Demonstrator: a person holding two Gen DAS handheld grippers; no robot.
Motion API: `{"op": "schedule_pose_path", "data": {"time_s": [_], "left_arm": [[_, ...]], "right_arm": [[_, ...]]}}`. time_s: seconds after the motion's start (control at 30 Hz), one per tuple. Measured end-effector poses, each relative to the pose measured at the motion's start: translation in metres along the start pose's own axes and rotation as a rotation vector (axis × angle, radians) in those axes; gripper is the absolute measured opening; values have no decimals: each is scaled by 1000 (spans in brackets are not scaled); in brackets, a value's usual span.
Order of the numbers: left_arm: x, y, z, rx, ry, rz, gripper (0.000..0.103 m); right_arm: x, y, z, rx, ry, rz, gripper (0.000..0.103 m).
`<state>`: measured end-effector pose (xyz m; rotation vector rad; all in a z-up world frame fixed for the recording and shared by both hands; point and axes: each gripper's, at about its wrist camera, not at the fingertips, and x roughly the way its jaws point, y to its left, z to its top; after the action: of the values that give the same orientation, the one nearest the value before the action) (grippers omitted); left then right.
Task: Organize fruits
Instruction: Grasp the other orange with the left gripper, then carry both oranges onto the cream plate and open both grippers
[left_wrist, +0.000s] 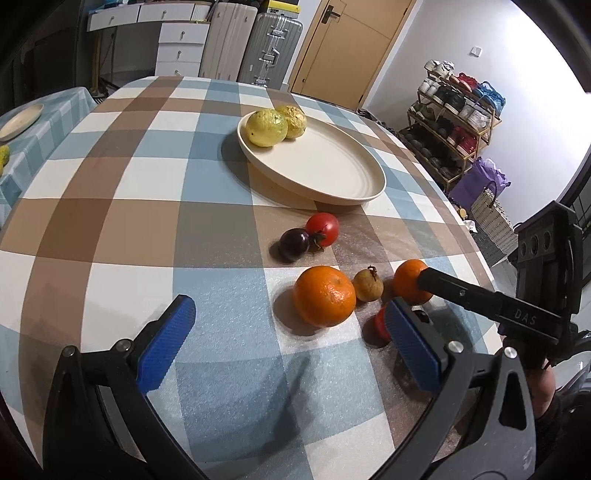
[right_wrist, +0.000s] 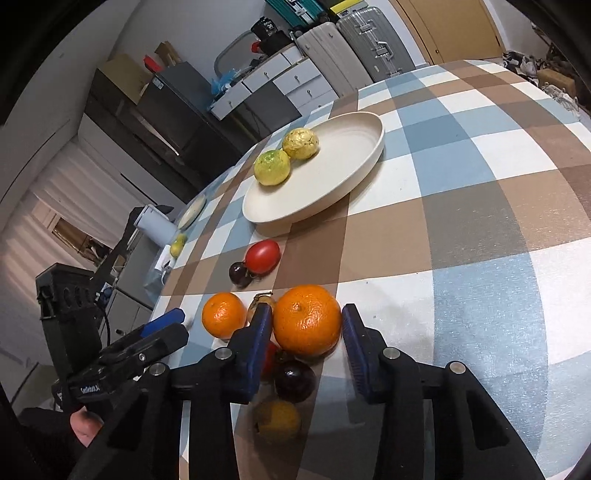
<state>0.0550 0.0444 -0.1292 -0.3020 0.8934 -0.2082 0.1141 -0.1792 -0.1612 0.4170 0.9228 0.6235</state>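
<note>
Fruits: loose group on the checked tablecloth (right_wrist: 461, 229), near the table's front edge. Plate (right_wrist: 378, 142) sits well apart beyond them, holding two yellow fruits (right_wrist: 272, 167) side by side at one end, rest of plate bare. Step in hand, by my reading: pick-up of one orange (right_wrist: 306, 325) for transfer to plate. Right gripper (right_wrist: 306, 317) is clamped on it, blue pads against opposite sides; orange not yet off the cloth as far as can be told. Second orange (right_wrist: 223, 314) lies just beside, w/ a small brownish fruit (left_wrist: 367, 285) between the two; a dark round fruit (right_wrist: 294, 380) and a red one sit close under the right gripper. Left gripper (left_wrist: 290, 310) is spread wide, nothing between its pads, hovering above the cloth. Next move calls for a straight lift clear of neighbours, then carry to the bare part of plate. Risk: nudging adjacent fruit and setting it rolling.
</note>
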Motion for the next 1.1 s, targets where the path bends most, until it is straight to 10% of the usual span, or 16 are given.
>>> {"op": "schedule_pose_path", "data": {"time_s": [0.3, 0.7, 1.1], "left_arm": [[10, -9, 9, 58, 18, -35, 99], [28, -11, 13, 59, 94, -146, 36], [24, 1, 18, 34, 88, -185, 36]], "right_arm": [[-11, -7, 2, 9, -37, 23, 40], [-17, -11, 4, 5, -56, 35, 40], [-18, -11, 10, -2, -59, 28, 40]]}}
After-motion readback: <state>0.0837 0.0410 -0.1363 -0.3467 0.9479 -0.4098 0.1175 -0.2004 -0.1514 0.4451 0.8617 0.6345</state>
